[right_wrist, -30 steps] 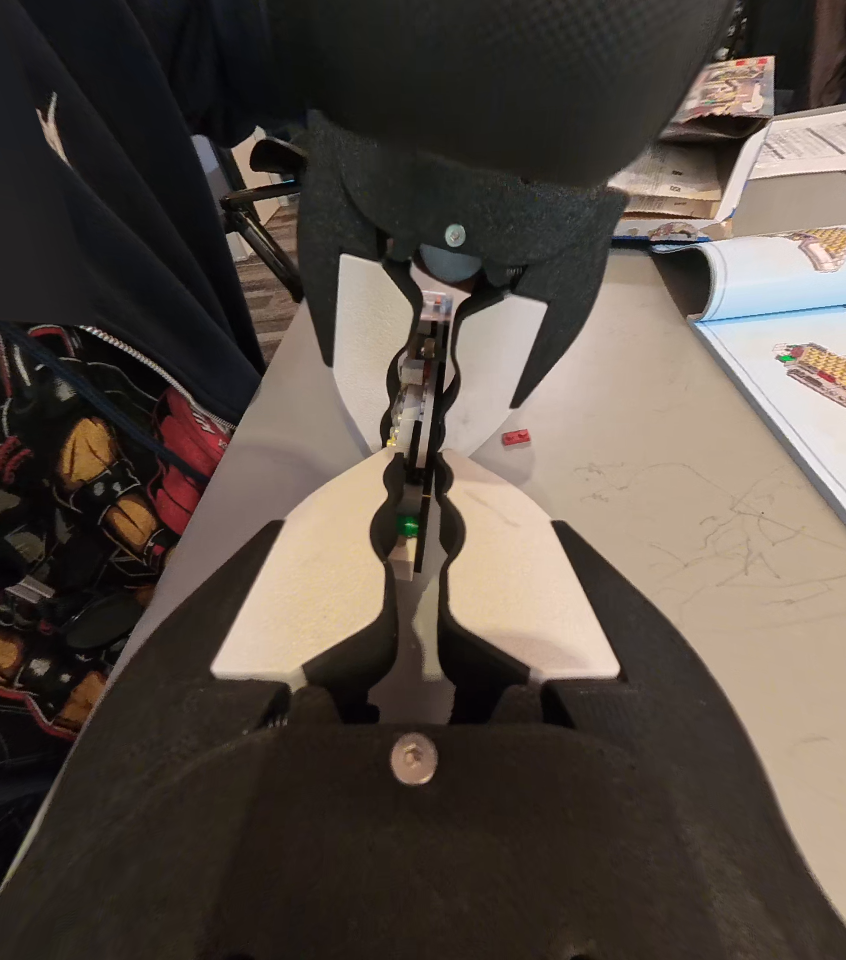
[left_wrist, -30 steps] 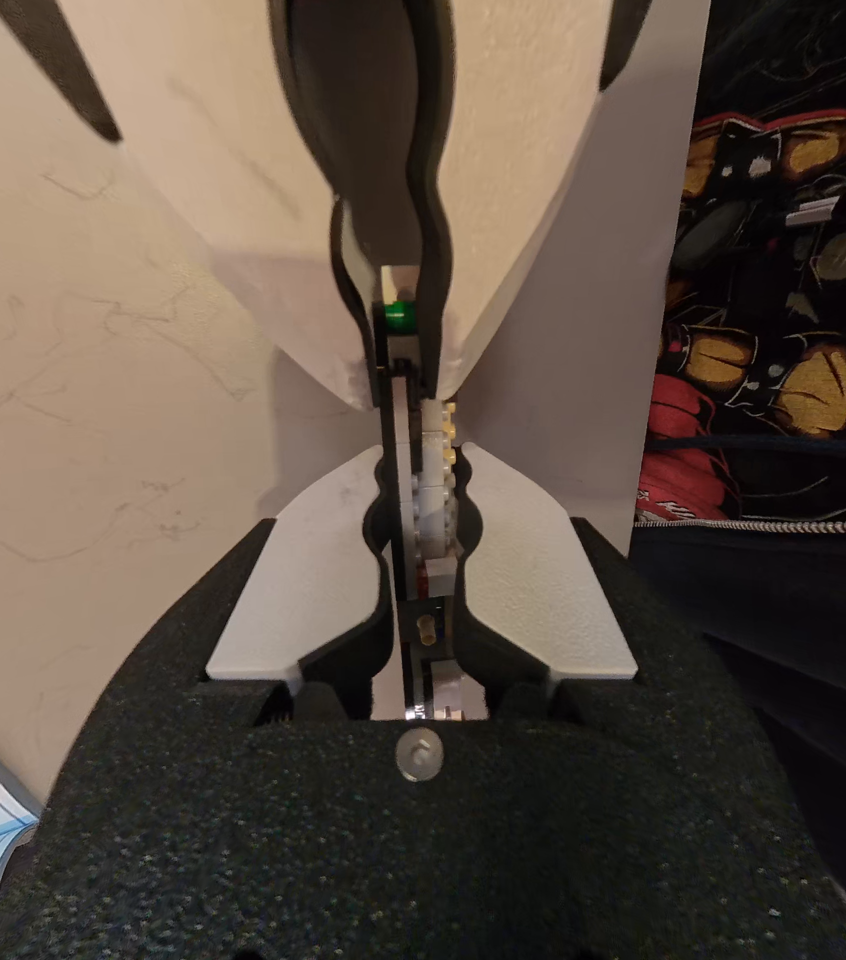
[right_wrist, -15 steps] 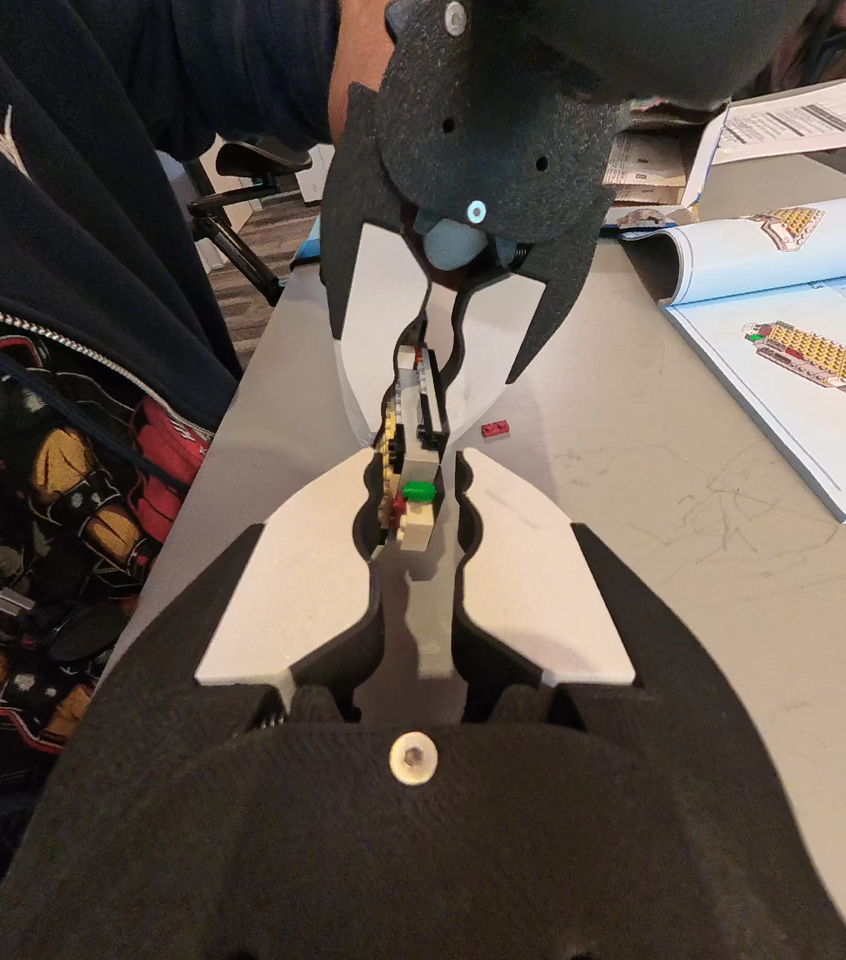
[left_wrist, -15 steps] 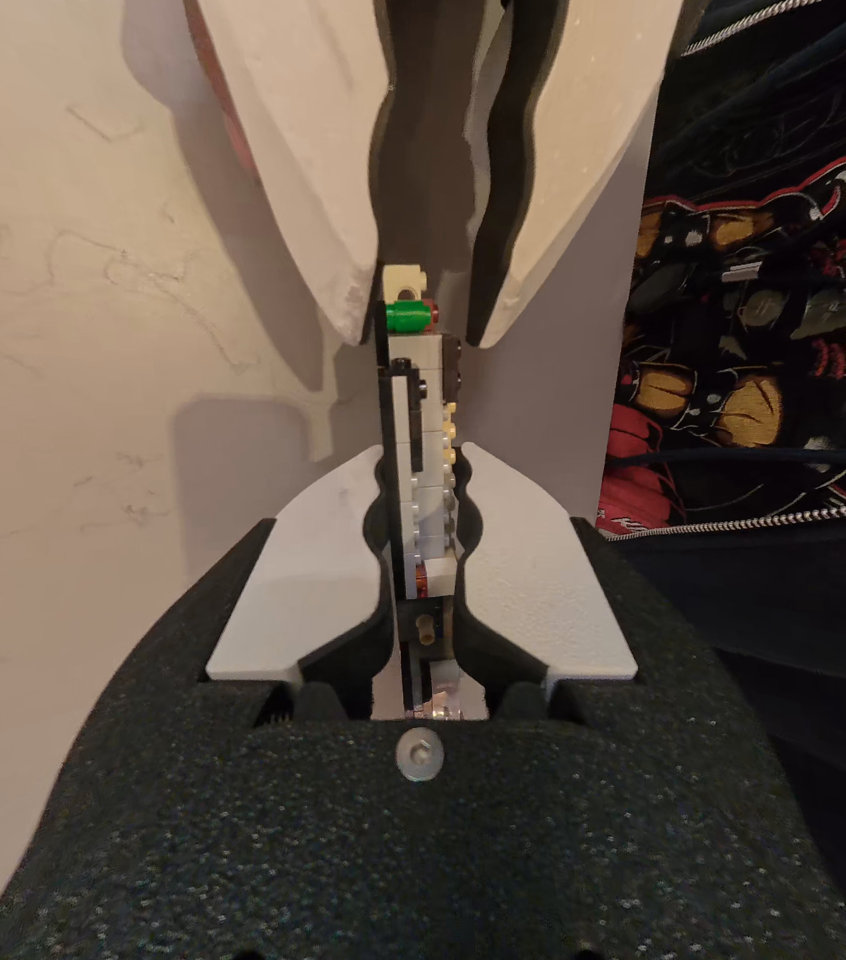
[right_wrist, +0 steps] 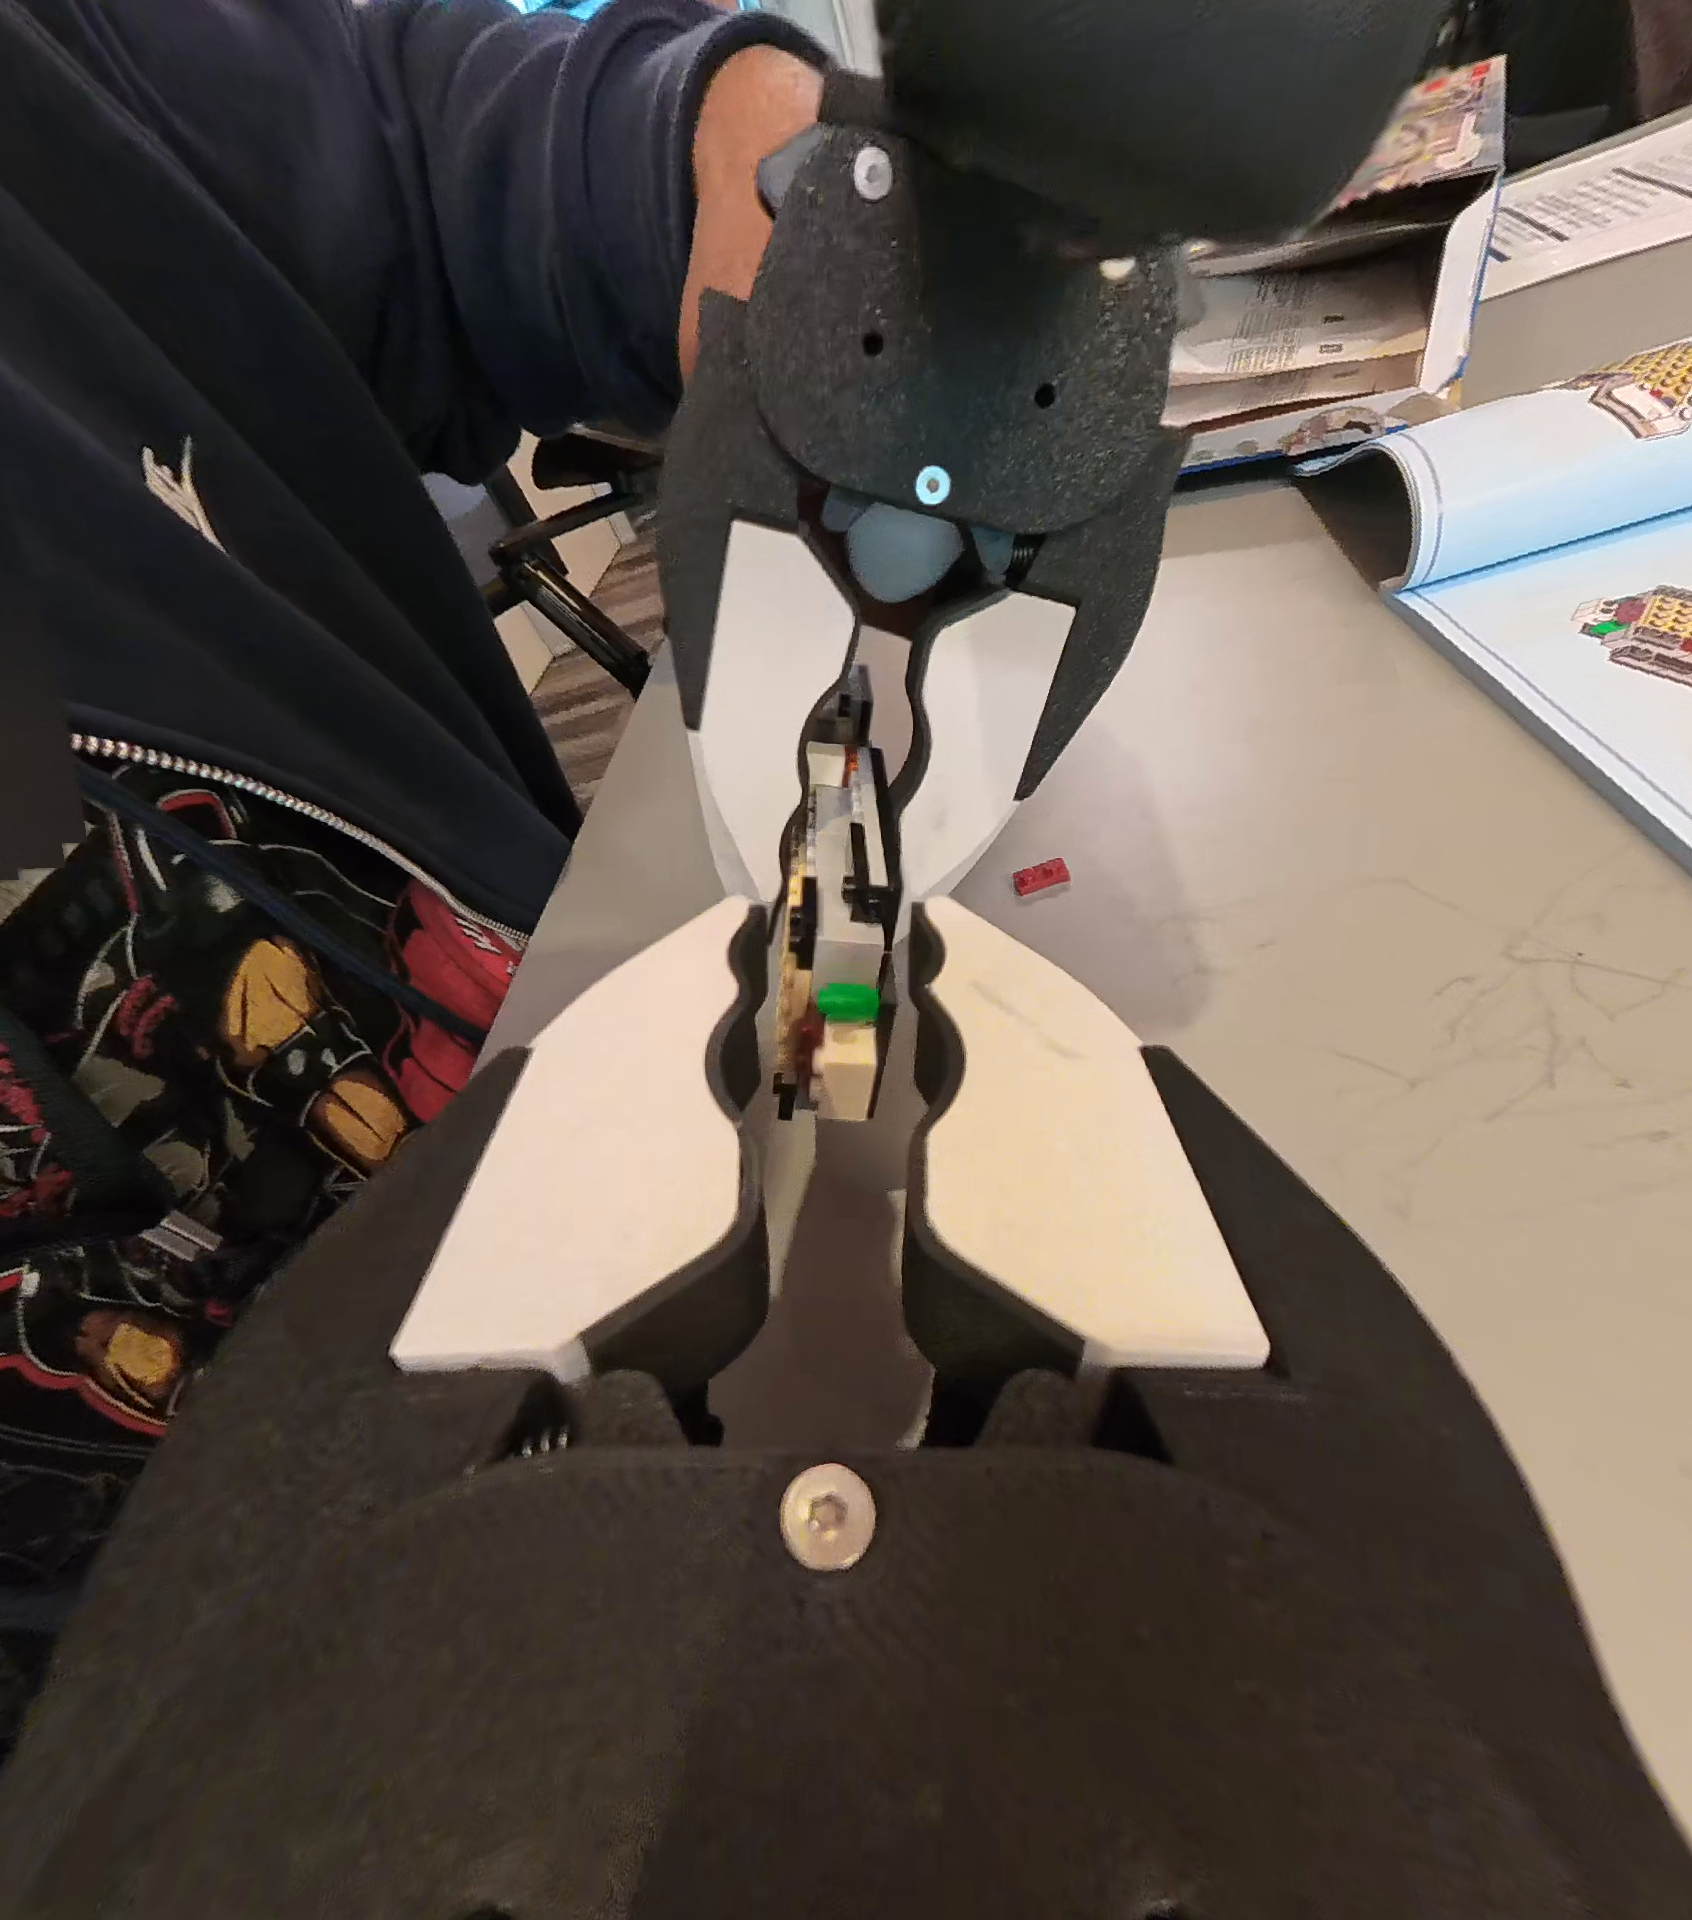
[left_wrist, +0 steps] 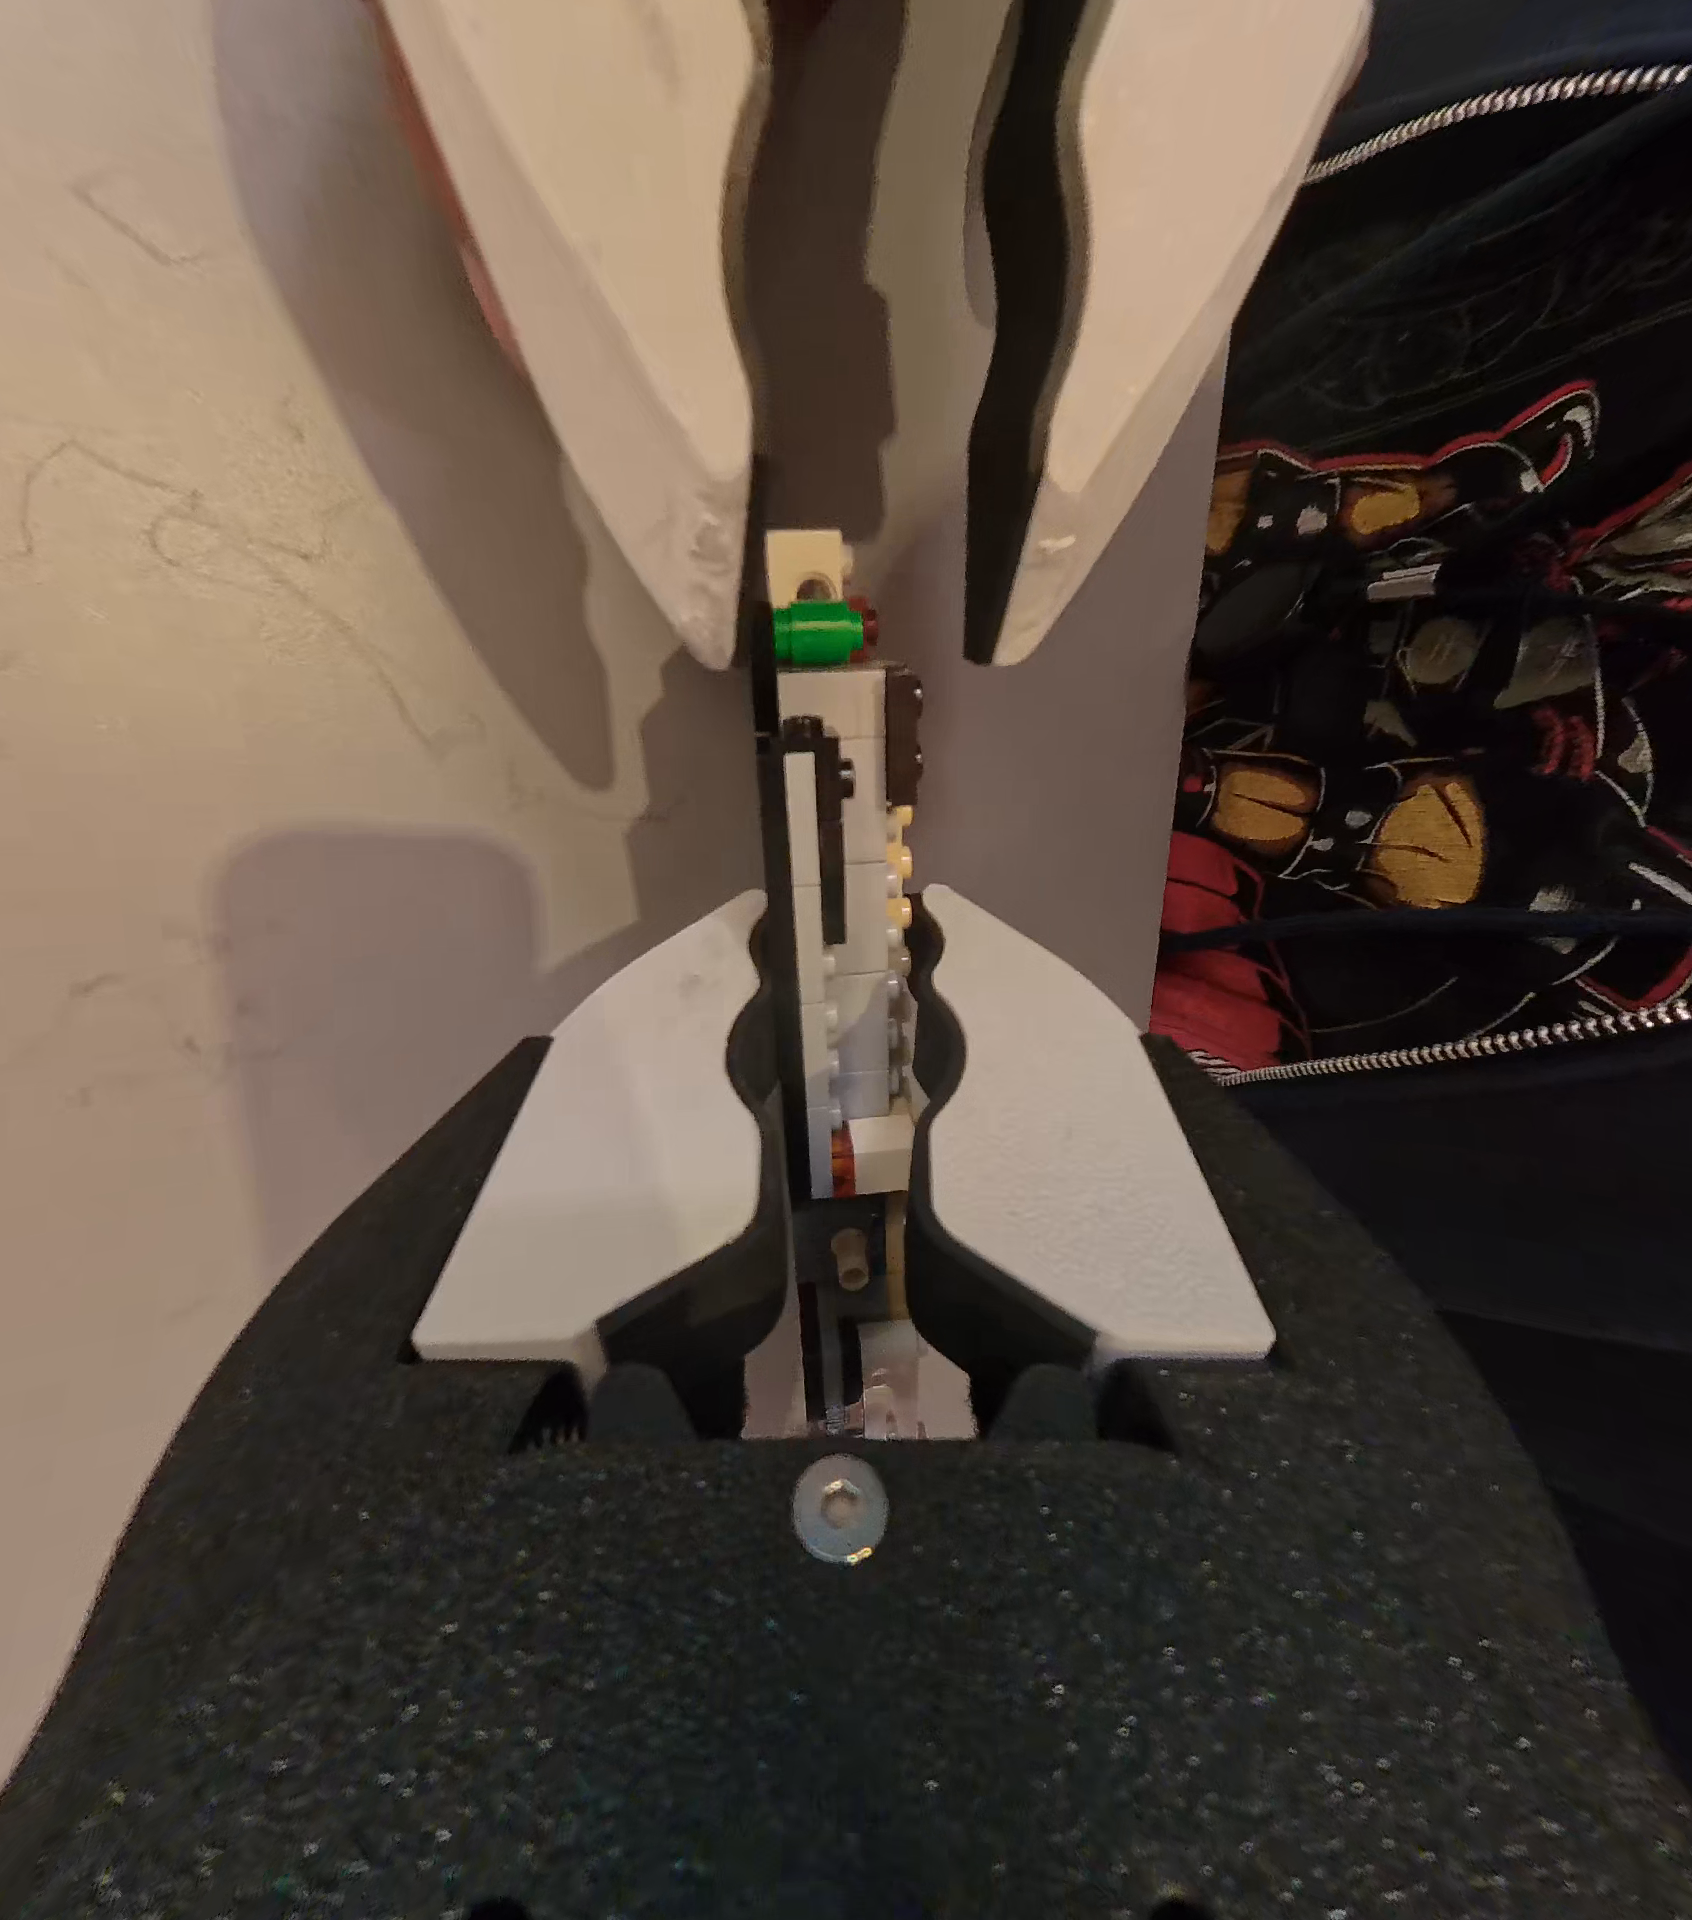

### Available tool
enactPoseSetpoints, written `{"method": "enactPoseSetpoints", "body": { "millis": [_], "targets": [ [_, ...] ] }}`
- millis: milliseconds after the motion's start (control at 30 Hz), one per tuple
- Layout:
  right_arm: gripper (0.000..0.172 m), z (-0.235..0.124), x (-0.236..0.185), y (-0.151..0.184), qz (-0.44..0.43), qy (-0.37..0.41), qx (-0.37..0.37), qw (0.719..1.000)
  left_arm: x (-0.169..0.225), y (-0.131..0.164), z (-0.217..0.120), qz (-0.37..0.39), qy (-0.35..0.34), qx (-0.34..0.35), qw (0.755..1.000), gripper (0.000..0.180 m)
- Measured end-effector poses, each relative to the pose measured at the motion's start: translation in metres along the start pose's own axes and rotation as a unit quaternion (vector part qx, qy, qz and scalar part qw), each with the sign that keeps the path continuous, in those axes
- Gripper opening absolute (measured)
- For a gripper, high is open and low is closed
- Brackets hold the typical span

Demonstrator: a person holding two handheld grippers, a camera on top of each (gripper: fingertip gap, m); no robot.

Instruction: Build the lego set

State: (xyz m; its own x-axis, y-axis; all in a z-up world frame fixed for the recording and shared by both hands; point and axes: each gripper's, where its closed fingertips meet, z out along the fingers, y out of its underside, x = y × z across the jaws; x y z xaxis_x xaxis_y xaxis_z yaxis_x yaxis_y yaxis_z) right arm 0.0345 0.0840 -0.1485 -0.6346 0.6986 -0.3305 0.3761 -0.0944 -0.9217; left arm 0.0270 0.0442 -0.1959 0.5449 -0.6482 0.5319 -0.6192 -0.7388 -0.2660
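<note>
Left gripper [left_wrist: 840,914] clamped on the brick model's [left_wrist: 847,997] near end, holding it clear of the table [right_wrist: 1341,1039] so it stays put. At 12 o'clock, right gripper [right_wrist: 826,925] straddles the green-stud end, fingers apart, right pad looks clear; loose red plate [right_wrist: 1042,876] on table at its 2 o'clock

Black grainy tool [left_wrist: 837,914] bodies, white fingers [right_wrist: 613,1039] (wavy black pads), silver screw [right_wrist: 826,1515].

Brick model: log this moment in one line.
left tool: clamps brick model | right tool: open around its green-stud end | red brick: on table
</note>
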Motion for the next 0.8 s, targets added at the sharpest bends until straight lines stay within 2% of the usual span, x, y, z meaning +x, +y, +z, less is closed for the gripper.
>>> {"method": "enactPoseSetpoints", "body": {
  "millis": [200, 367, 800],
  "targets": [
    [0.023, 0.005, 0.005, 0.002, 0.007, 0.019, -0.013, 1.000, -0.006, 0.000, 0.002, 0.000, -0.048, -0.028, 0.998, 0.022],
    [0.018, 0.008, 0.008, 0.001, -0.055, 0.076, -0.044, 0.995, -0.009, -0.002, 0.002, 0.006, -0.091, -0.056, 0.994, 0.022],
    [0.011, 0.013, 0.002, 0.006, -0.094, 0.090, -0.085, 0.988, -0.008, -0.002, 0.001, 0.040, -0.139, -0.104, 0.984, 0.021]
  ]
}}
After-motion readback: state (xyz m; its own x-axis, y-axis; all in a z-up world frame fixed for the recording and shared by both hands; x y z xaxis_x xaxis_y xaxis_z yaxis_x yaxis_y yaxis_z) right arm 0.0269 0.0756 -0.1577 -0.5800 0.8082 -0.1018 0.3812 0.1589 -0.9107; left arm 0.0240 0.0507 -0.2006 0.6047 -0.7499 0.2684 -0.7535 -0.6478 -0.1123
